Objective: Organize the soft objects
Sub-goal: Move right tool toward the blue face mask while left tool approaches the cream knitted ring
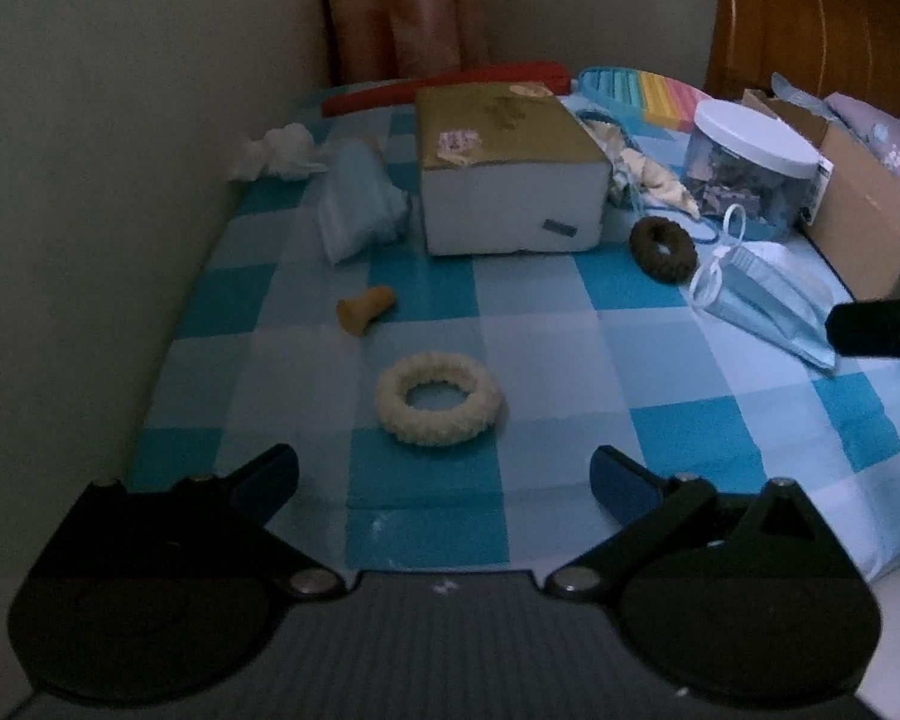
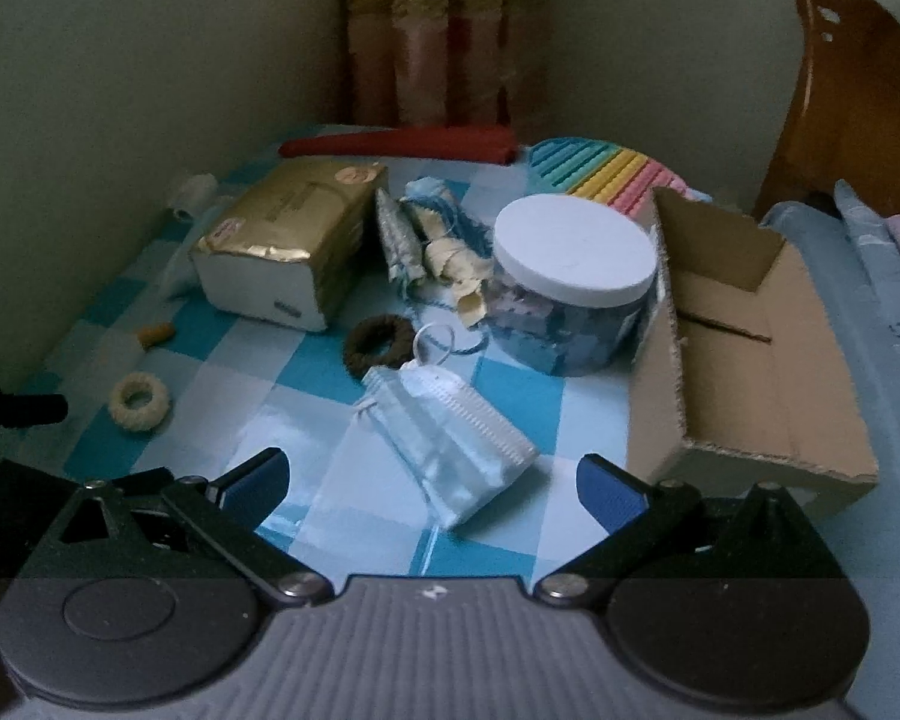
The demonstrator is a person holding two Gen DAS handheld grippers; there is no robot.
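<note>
Both hand-held grippers hung wide open and empty over a blue-checked tablecloth. The left gripper faced a cream scrunchie, which lay in front of the gold-topped box at the table's middle. A brown scrunchie sat just right of that box. The right gripper hovered above a blue face mask, farther right, beside an open cardboard box and a white-lidded jar.

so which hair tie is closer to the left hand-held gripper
The cream hair tie, lying just ahead of the open left hand-held gripper. The brown hair tie sits farther off, beside the mask.
</note>
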